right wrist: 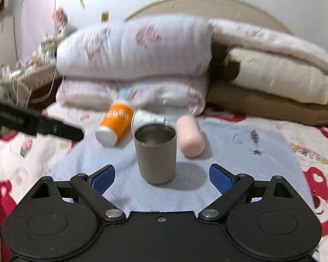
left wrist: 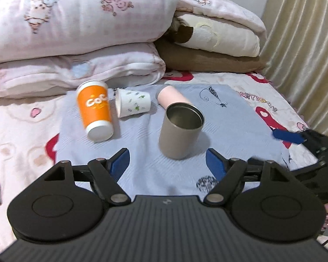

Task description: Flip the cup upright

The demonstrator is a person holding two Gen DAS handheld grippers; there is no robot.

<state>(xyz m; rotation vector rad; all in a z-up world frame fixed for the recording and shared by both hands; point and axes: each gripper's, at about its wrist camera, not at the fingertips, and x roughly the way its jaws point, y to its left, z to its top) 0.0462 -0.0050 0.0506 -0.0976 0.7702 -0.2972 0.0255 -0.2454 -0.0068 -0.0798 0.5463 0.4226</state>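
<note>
A grey metal cup point(left wrist: 179, 130) stands upright, mouth up, on a light blue cloth point(left wrist: 229, 118); it also shows in the right wrist view point(right wrist: 156, 154). An orange paper cup point(left wrist: 95, 110) lies on its side, as do a white leaf-print paper cup point(left wrist: 134, 104) and a pink cup point(left wrist: 171, 98) behind. My left gripper point(left wrist: 167, 163) is open and empty, just short of the grey cup. My right gripper point(right wrist: 161, 175) is open and empty, the grey cup just ahead between its blue fingers. The right view is blurred.
Stacked pink pillows point(left wrist: 76, 32) and folded quilts point(left wrist: 218, 43) rise behind the cups. The bed sheet point(left wrist: 21, 135) surrounds the cloth. A curtain point(left wrist: 306, 43) hangs at right. The right gripper's blue finger point(left wrist: 287, 136) shows in the left view; the left gripper's body point(right wrist: 39, 124) in the right.
</note>
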